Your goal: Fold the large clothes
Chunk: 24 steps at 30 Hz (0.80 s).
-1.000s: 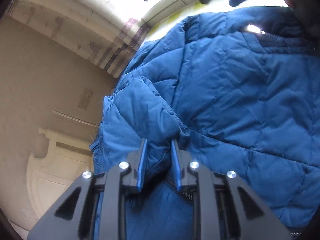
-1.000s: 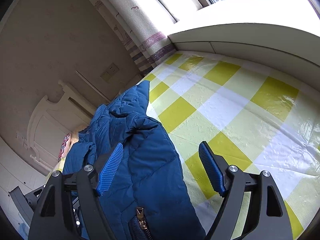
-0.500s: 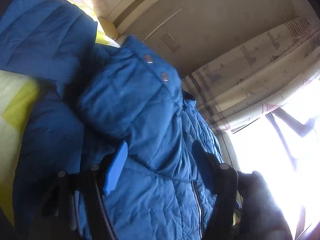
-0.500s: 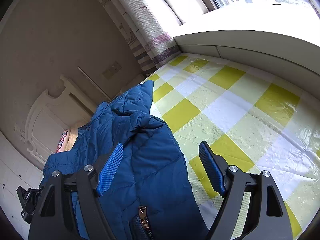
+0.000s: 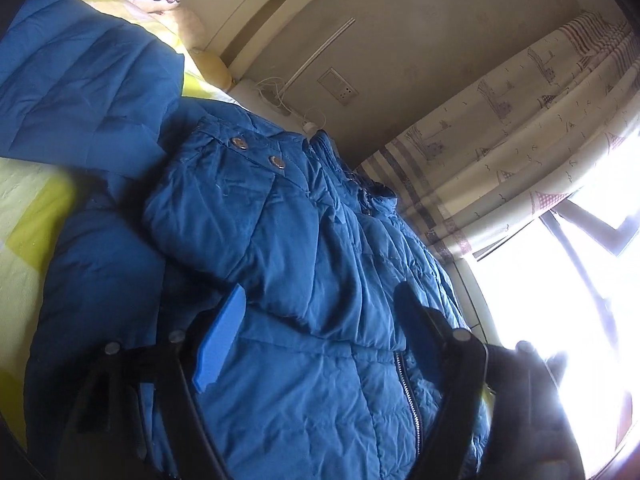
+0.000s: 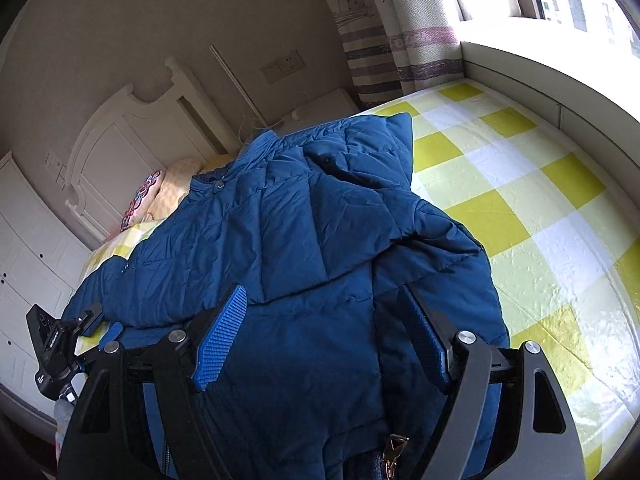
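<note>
Your left gripper (image 5: 320, 336), clamped on a fold of the blue padded jacket (image 5: 304, 248) a second ago, now stands with its jaws spread wide and nothing between them, poised over the jacket front beside the zipper (image 5: 410, 392). Your right gripper (image 6: 324, 340) remains spread apart and empty above the jacket (image 6: 304, 232), as before. The jacket lies on the bed, its sleeve now folded across the chest, two snap buttons (image 5: 258, 152) showing on the cuff. Beneath it, the yellow-and-white checked bedsheet (image 6: 520, 200) extends toward the window ledge (image 6: 540, 80). Farther off: a patterned pillow (image 6: 140, 200), the white headboard (image 6: 132, 132), a wall socket (image 6: 282, 66), and the striped curtain (image 6: 372, 32) beside the bright window.
</note>
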### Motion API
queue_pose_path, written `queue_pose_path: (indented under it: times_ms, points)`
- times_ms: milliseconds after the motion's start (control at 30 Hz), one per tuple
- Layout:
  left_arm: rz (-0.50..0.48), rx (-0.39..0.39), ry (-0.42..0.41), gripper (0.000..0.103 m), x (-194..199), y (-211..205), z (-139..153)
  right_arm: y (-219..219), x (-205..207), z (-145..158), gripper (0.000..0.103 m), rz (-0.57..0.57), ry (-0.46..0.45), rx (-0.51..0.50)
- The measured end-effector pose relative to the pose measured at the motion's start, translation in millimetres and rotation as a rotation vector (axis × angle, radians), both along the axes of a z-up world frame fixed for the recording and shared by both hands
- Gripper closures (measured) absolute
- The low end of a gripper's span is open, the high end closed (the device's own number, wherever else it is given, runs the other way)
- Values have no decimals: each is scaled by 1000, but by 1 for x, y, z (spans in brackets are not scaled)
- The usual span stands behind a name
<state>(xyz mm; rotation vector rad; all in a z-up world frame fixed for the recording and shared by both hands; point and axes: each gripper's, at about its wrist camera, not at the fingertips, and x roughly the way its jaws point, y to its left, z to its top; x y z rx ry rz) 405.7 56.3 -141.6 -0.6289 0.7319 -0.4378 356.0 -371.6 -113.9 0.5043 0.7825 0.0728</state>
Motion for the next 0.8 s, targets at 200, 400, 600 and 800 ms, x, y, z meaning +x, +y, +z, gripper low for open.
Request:
queue_pose_path:
  times_ms: [200, 400, 600, 800]
  points:
    - [3, 18, 9, 25, 0, -7, 0, -3, 44, -18, 70, -27, 24, -17]
    - [-3, 49, 8, 24, 0, -12, 0, -37, 24, -27, 94, -183, -35, 104]
    - [2, 47, 9, 23, -2, -9, -1, -40, 22, -28, 95, -225, -22, 102]
    - [19, 30, 4, 22, -4, -3, -1, -17, -1, -3, 83, -206, 25, -27]
